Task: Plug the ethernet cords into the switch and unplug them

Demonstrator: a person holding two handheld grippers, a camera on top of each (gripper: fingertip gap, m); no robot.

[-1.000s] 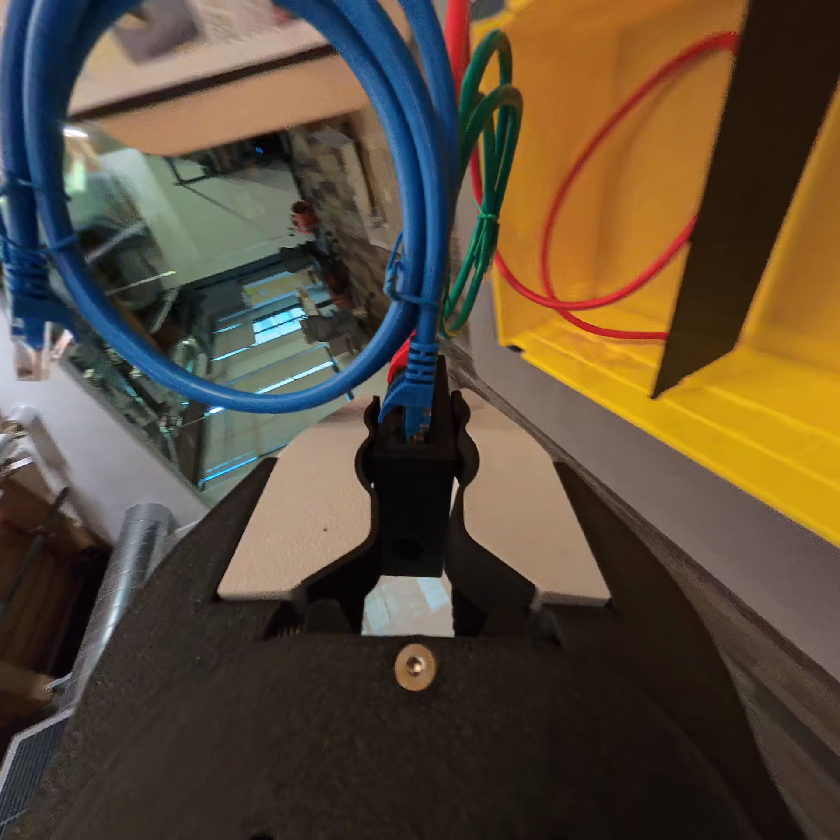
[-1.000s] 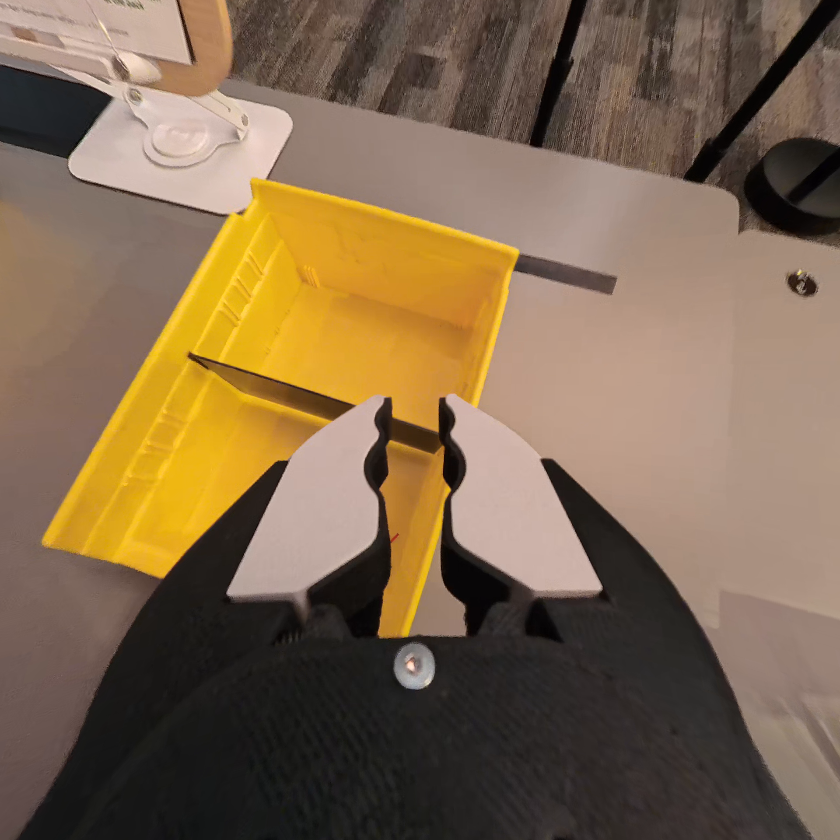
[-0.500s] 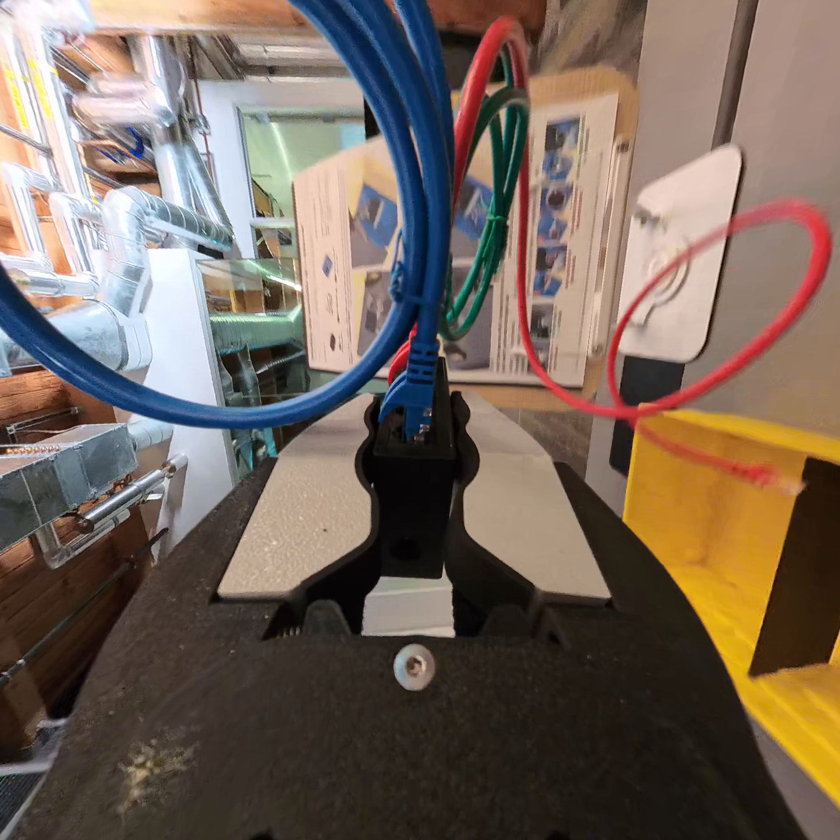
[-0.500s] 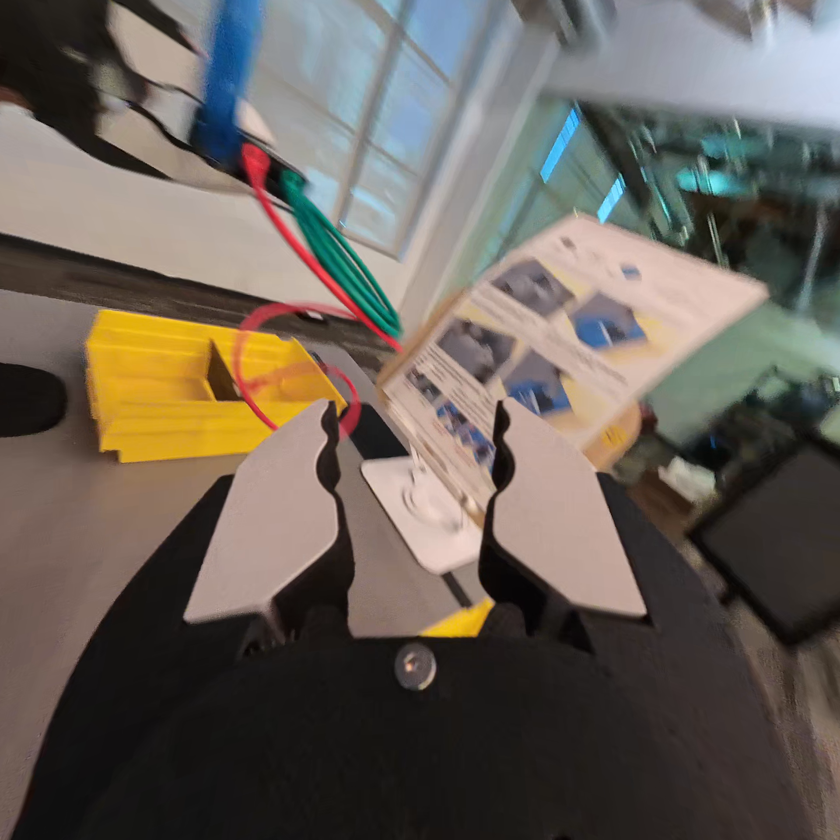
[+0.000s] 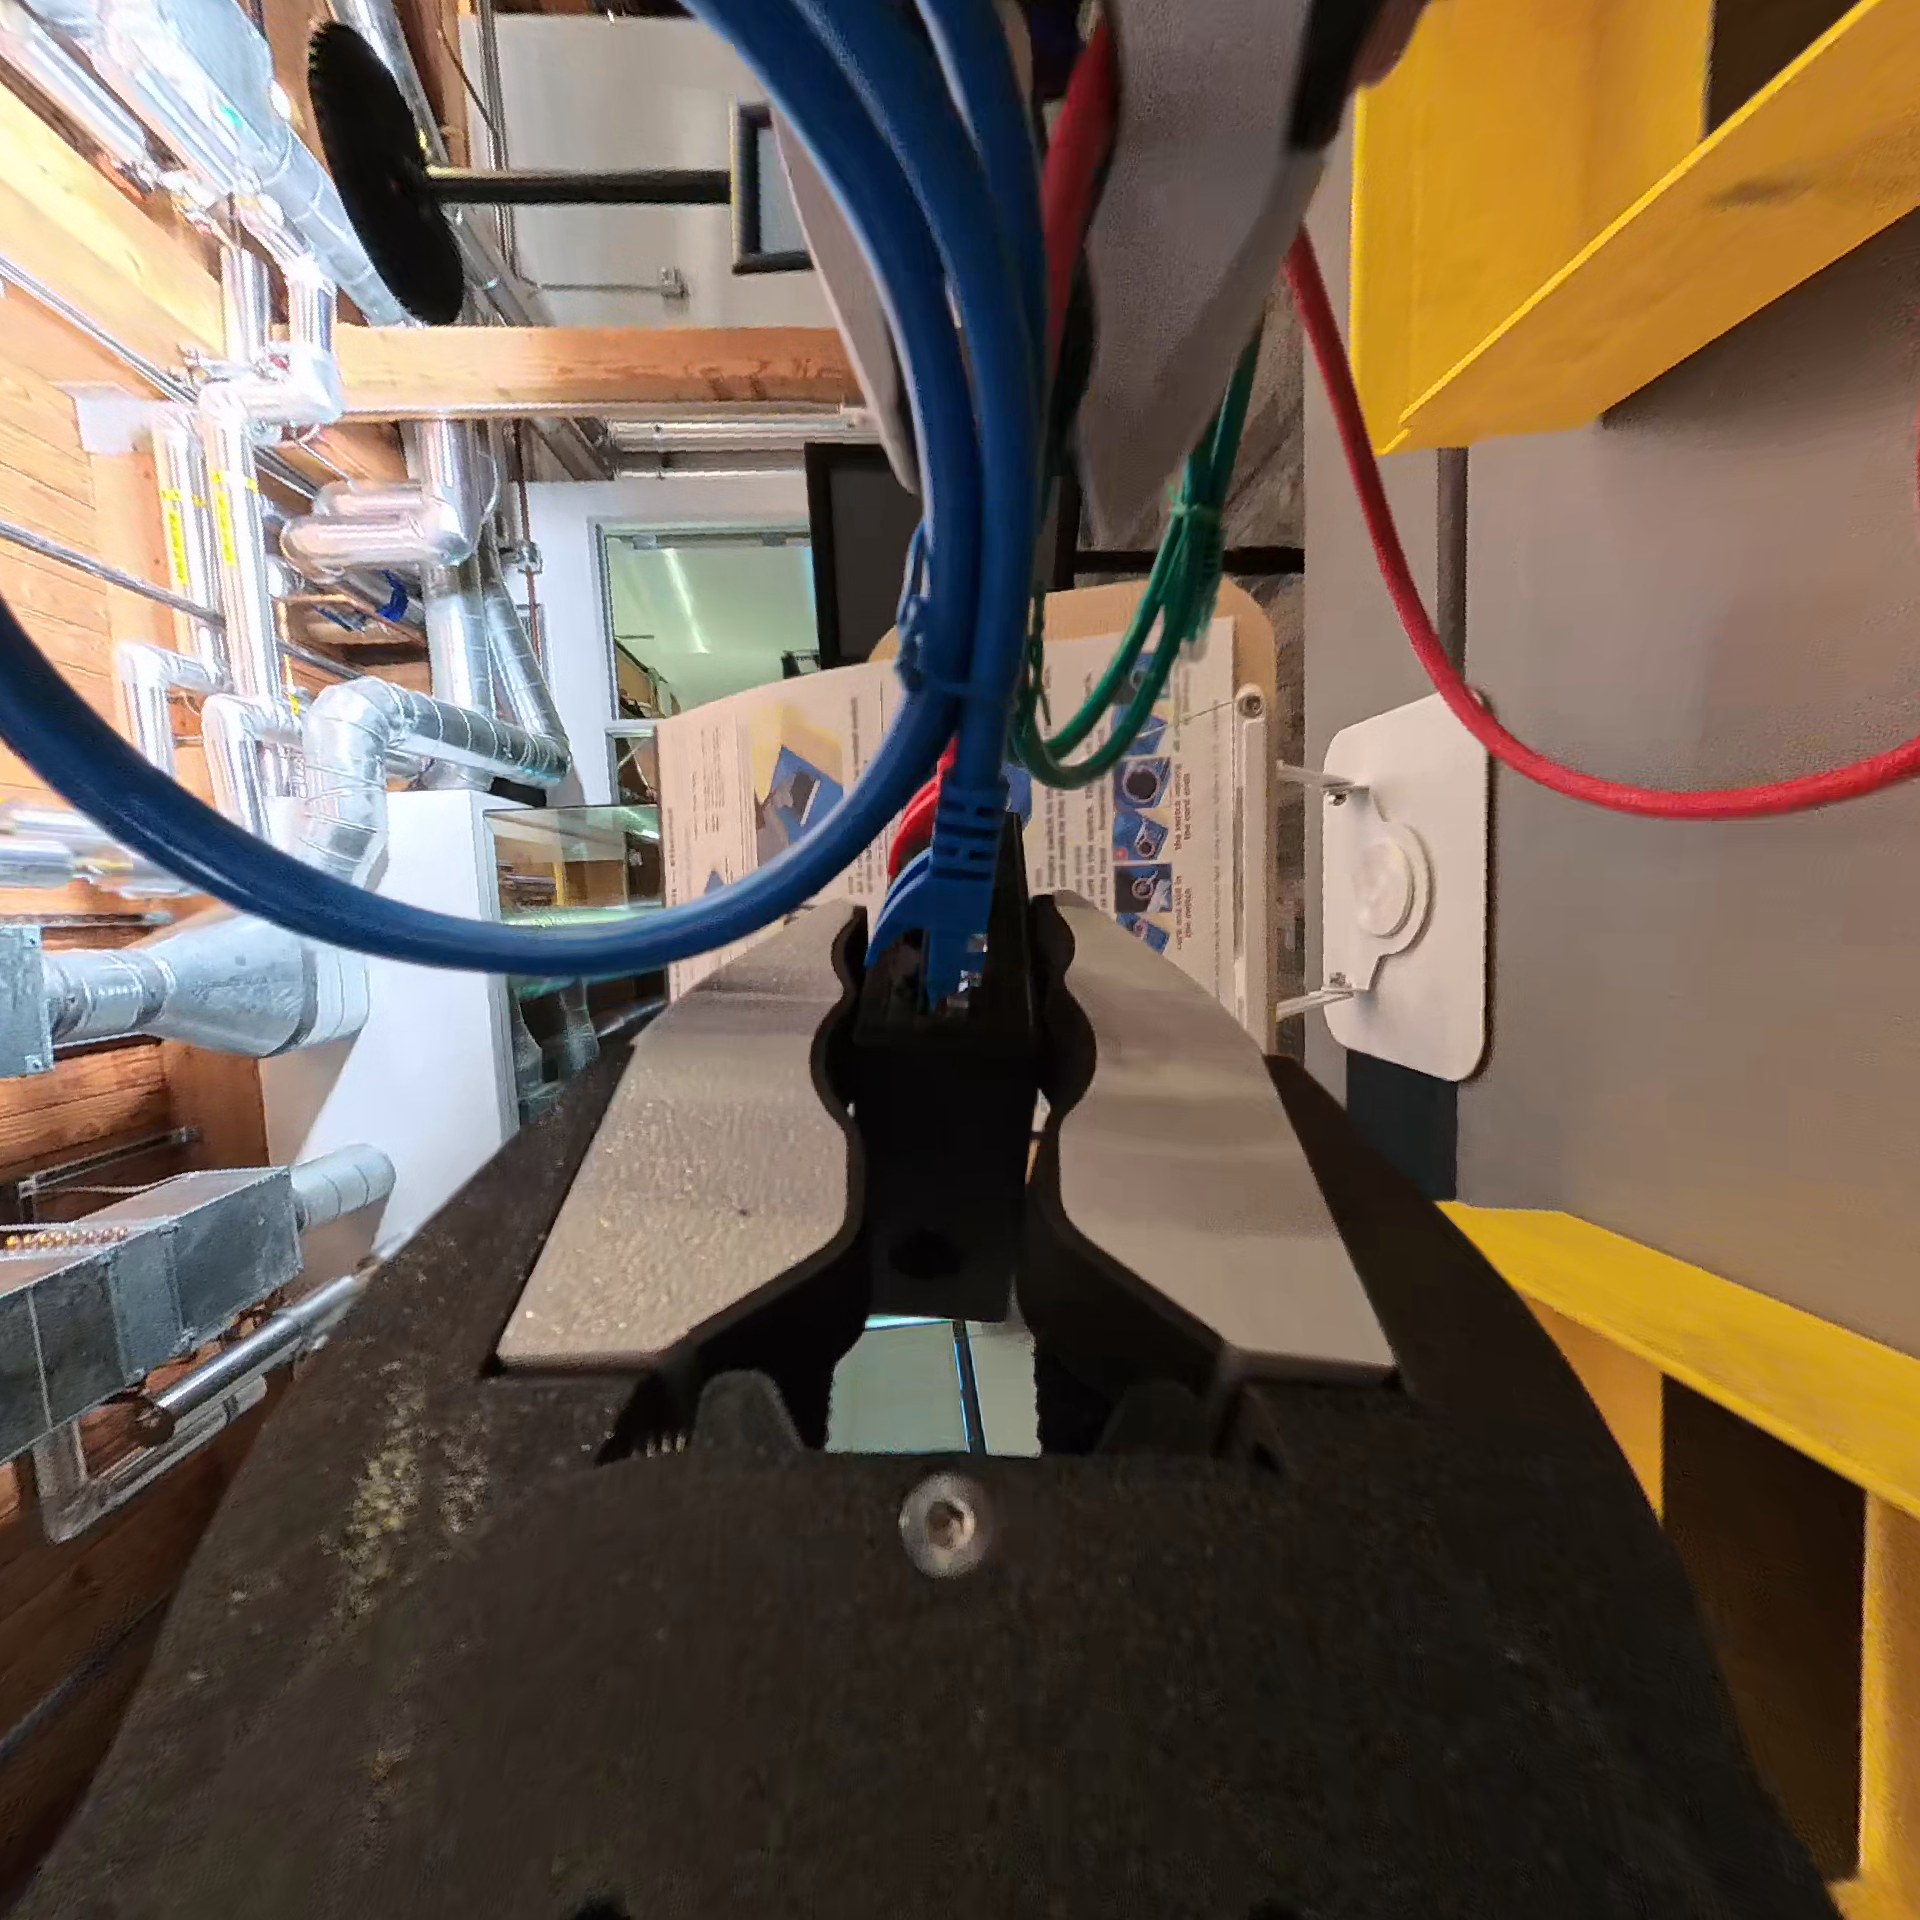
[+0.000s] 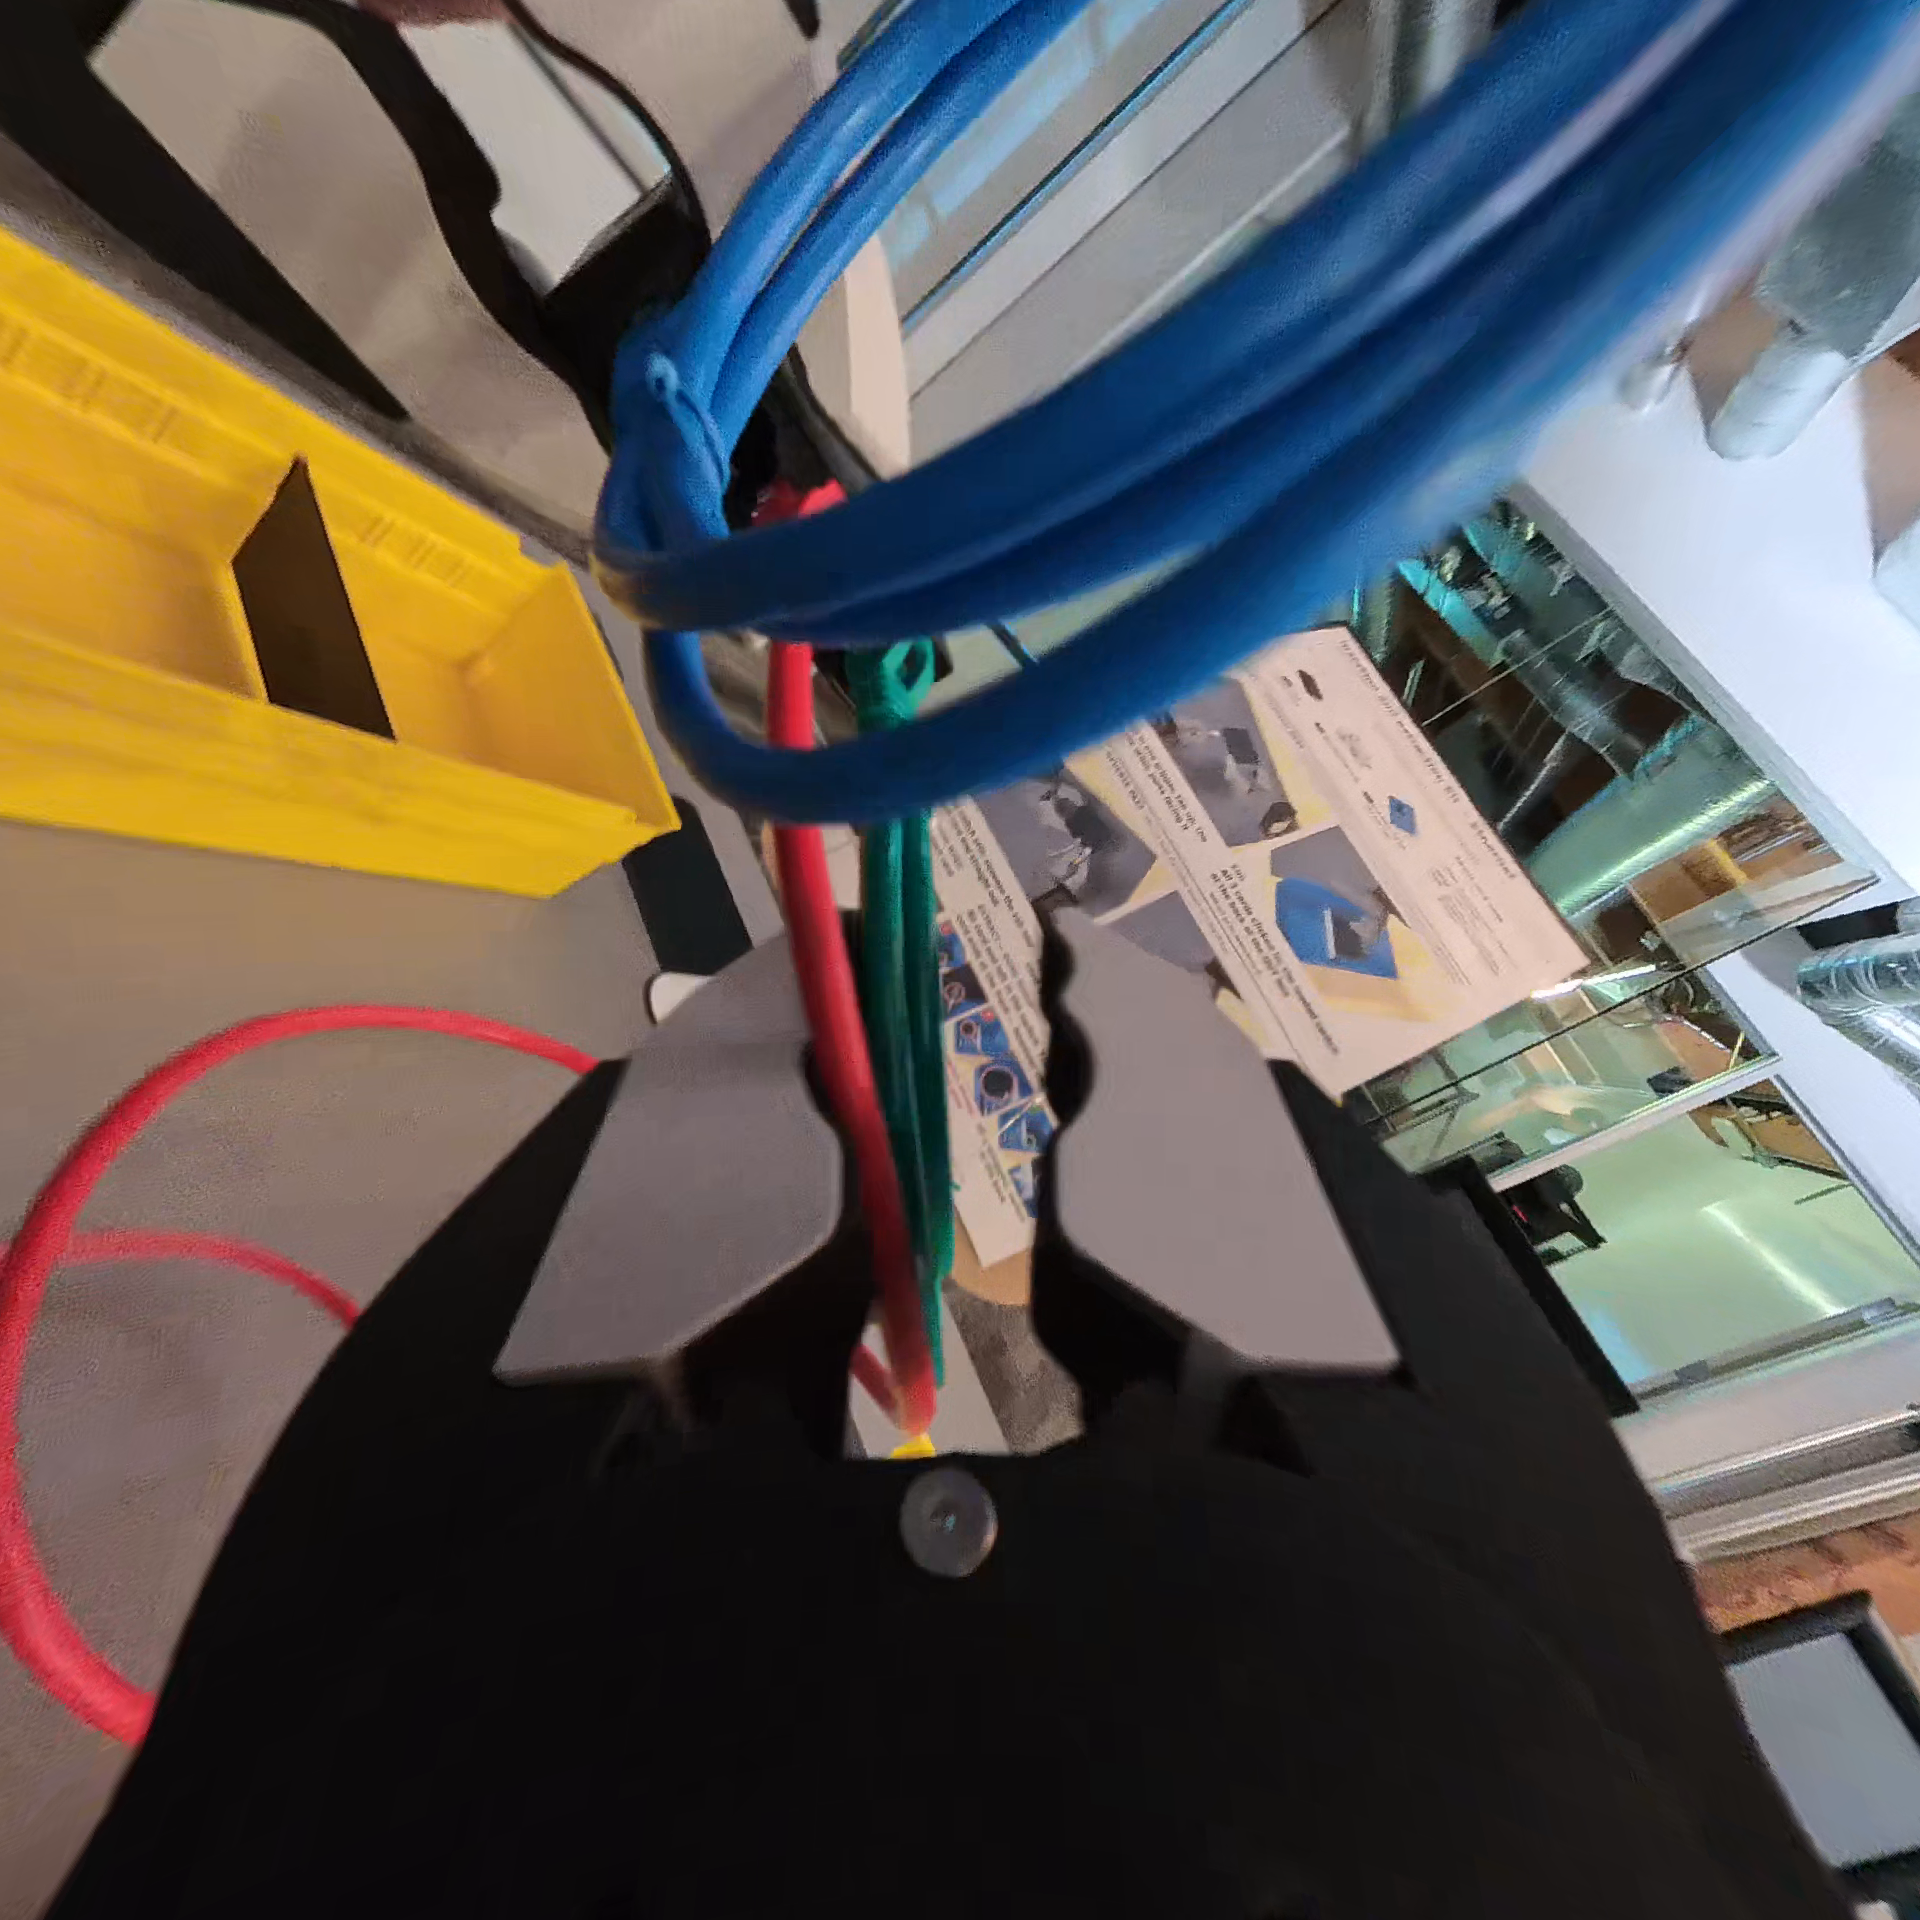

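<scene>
Left gripper (image 5: 943, 1039) pinches the switch (image 5: 940, 1143) – right fingers (image 6: 686, 1174) spread round red (image 6: 831, 997) and green cords (image 6: 904, 997), so I'd grab near a plug.

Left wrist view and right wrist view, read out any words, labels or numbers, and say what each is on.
Printed sheet on a stand: lines of print beside pictures, sideways and small in the left view, blurred in the right; not quoted.
Yellow tags on the pipes: too small to read.
Blue cord, switch, yellow bin: no writing visible.
</scene>
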